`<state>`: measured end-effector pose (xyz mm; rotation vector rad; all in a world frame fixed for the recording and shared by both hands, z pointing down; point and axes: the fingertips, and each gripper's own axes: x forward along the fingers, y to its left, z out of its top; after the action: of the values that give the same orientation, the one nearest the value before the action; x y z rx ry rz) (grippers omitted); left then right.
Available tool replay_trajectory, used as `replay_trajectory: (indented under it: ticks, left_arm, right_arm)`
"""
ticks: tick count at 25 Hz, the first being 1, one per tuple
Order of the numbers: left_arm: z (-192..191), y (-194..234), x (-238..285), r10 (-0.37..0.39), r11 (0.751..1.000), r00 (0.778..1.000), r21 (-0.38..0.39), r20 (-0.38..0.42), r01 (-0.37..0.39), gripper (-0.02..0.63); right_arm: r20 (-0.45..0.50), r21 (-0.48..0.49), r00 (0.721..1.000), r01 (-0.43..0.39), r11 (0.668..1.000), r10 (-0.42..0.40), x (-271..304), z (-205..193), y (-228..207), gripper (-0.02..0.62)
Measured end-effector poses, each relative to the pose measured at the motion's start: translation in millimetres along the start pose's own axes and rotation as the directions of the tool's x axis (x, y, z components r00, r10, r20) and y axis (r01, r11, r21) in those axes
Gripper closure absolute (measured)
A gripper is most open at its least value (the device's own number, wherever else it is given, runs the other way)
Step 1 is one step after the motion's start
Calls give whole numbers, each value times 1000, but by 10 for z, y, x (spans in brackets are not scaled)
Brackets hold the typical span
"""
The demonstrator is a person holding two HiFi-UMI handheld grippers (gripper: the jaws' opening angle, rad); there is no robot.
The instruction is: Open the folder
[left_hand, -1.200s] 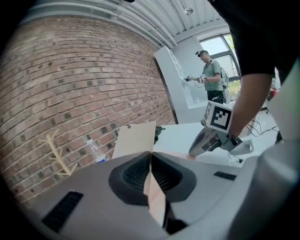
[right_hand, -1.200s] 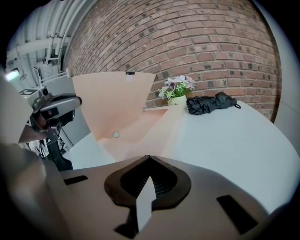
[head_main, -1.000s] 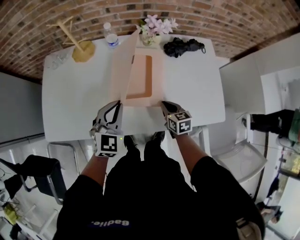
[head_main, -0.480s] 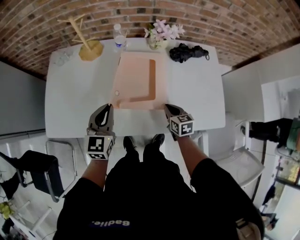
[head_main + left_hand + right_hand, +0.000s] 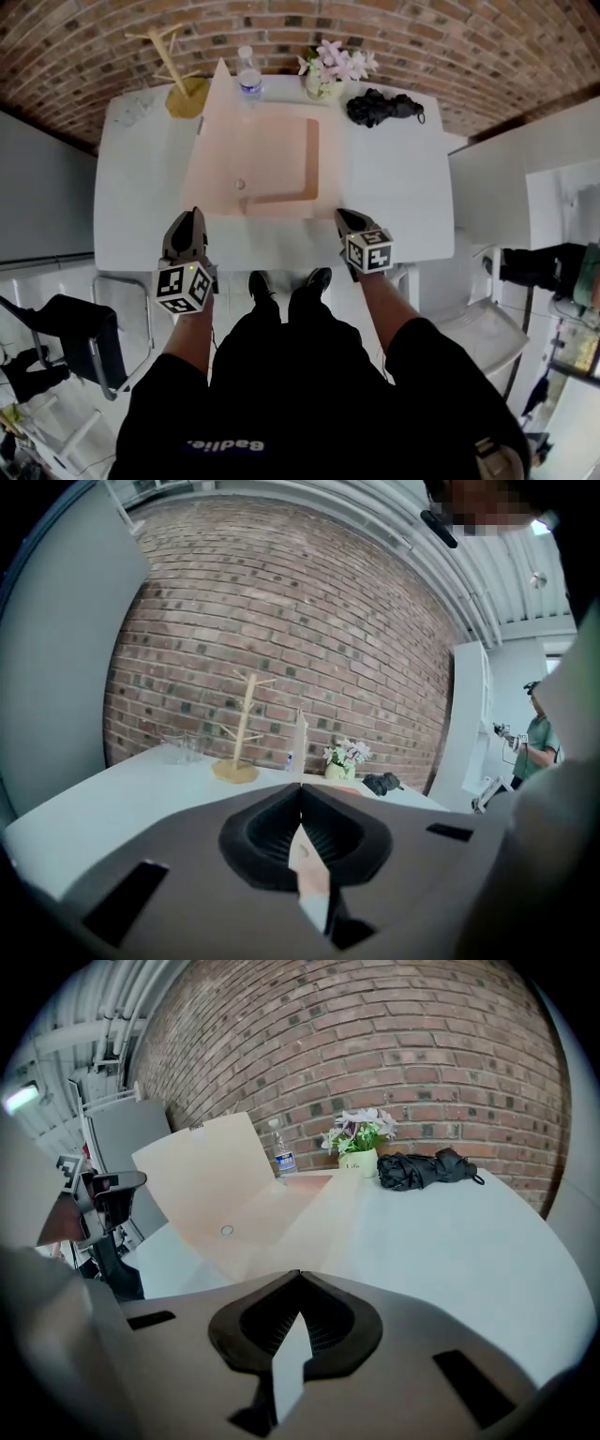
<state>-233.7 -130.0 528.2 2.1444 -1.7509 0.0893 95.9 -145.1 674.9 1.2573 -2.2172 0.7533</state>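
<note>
A peach folder point(image 5: 291, 159) lies on the white table point(image 5: 398, 192), its front cover point(image 5: 220, 141) lifted and leaning out to the left. My left gripper point(image 5: 192, 216) is shut on the cover's near corner. In the left gripper view the cover's thin edge point(image 5: 300, 738) rises straight up from the closed jaws point(image 5: 302, 785). My right gripper point(image 5: 339, 216) is shut on the folder's near right corner, and a pale sheet corner point(image 5: 292, 1363) shows between its jaws. The raised cover point(image 5: 211, 1180) with its round snap stands left in the right gripper view.
Along the table's far edge stand a wooden cup tree point(image 5: 178, 80), a water bottle point(image 5: 248, 80), a vase of flowers point(image 5: 333, 66) and a black folded umbrella point(image 5: 384, 106). Glasses point(image 5: 131, 108) sit at the far left corner. A chair point(image 5: 84, 342) stands left of me.
My left gripper moved left and rolled, swinging the cover from near upright to leaning out over the table's left. The right gripper stayed put.
</note>
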Motion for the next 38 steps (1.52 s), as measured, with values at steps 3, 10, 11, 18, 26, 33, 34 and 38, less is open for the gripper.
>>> replay_trajectory:
  ticks: [3,10,11,18,26,33,34,38]
  left_arm:
    - [-52,222,-26,54,996,999,-71,-6,-54,601]
    - [-205,676,-38,162,963,986,-214,-25,-164,601]
    - [-254,753,-38,182,953,983,-240,-33,-185,601]
    - [-479,1163,-12,282,916,954,-268,-100,-298,600]
    - [-768,1481,49,347,885,921,-265,-176,-384,592]
    - [-1049,1651,101,368,862,893,-265,-258,-432,584]
    - [-1072,1662,103,369,860,891,-266,-265,-435,583]
    - [-1147,1695,109,368,852,885,-278,-287,-444,577]
  right_arm:
    - [-9,3,1000,4,1000,-4,8,-26,-9,568]
    - [-3,3,1000,7,1000,-7,27,7,4,568]
    - [-2,3,1000,8,1000,-8,26,6,2,568]
    - [-6,6,1000,9,1000,-9,28,1,5,568]
    - [-4,1,1000,17,1000,-17,35,-10,-10,568]
    - [-5,-4,1000,29,1000,-29,20,27,-51,568]
    - [-5,-4,1000,30,1000,-30,21,30,-54,568]
    - [-20,-3,999,35,999,-35,26,1,-76,568]
